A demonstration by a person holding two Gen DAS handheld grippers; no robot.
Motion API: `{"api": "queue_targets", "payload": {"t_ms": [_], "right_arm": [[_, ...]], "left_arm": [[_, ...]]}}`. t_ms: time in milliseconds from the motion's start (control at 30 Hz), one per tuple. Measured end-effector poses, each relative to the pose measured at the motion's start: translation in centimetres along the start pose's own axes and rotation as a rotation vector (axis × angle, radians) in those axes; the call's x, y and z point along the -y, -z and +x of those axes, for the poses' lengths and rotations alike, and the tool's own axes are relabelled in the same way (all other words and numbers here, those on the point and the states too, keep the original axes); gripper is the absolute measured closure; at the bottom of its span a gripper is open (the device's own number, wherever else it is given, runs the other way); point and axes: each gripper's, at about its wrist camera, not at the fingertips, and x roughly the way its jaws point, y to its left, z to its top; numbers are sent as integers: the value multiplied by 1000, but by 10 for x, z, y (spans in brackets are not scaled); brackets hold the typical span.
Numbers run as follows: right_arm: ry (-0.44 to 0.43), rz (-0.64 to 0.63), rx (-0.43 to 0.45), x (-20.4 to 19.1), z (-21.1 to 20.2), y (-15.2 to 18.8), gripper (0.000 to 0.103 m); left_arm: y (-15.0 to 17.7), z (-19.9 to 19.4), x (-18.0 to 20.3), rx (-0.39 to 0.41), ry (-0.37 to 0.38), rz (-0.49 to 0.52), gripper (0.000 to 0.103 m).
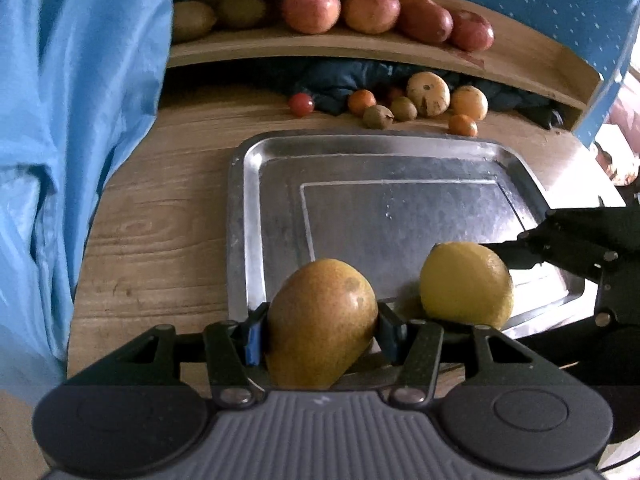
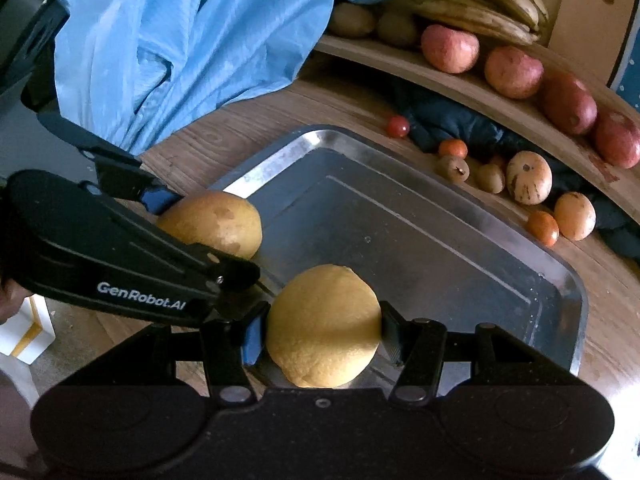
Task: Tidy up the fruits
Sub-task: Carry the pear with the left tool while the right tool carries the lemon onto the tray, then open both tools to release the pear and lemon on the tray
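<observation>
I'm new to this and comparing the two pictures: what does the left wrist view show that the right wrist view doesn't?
Only the left view: the left gripper head-on, its fingers shut on a mango.
Only the right view: bananas, a white box, and the right gripper shut on a lemon.
Both: the tray, both fruits, apples on the shelf, the blue bag.
</observation>
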Motion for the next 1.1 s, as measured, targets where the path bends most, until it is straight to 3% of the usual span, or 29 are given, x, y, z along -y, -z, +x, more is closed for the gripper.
{"api": "queue_targets", "payload": {"t_ms": [167,300,400,467,533,733,900,1100], "right_arm": [[-11,-25,22,0,-1,3,44],[-19,-29,43,0,-4,5,43],[-16,-30,54,-1,-7,6,38],[-17,-21,57,0,-9,9,34],[-17,-11,61,0,-14,12,24],[-12,6,82,1,-39,27,8],[-1,34,83,8,-61,40,1],[30,63,32,11,-72,53,1]], "left_arm": [[3,-4,0,22,-11,-19,44],[4,-9,-1,43,-8,-26,36],[7,-16,2,59,-19,-27,26],[9,-19,3,58,-38,-24,25],[11,-24,5,52,-44,-26,25],[16,-46,9,89,-60,-37,11],[21,-58,13,92,-73,-11,3],[28,-66,17,60,-111,67,0]]}}
